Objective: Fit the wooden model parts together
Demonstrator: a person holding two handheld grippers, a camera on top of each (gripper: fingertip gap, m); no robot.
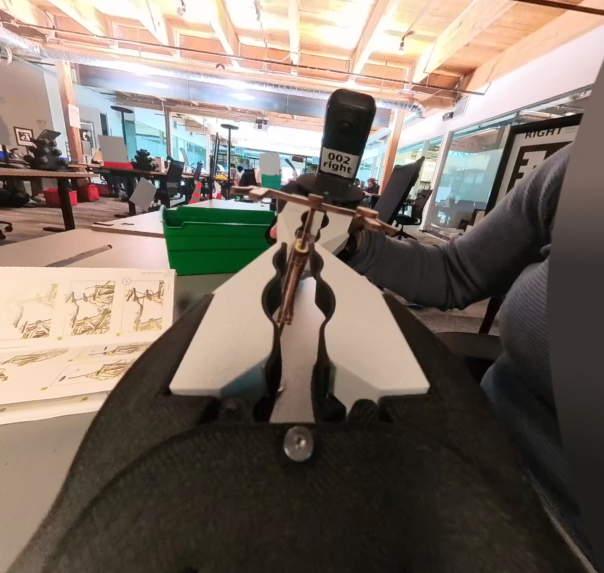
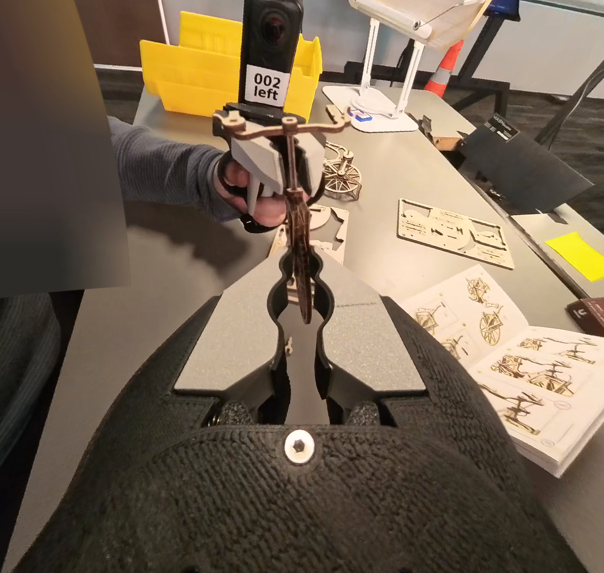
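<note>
Pinching the wooden model (image 1: 295,269) between both claws above the counter (image 2: 183,282), my left claw (image 1: 298,253) and right claw (image 2: 299,263) nearly closed on its thin, brittle stem; I grip low, sparing the crossbar (image 2: 281,129).

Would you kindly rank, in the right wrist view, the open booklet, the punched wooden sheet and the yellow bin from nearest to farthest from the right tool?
1. Booklet, close on the right.
2. Wooden sheet, farther up the table, right.
3. Yellow bin, far edge, left.
</note>
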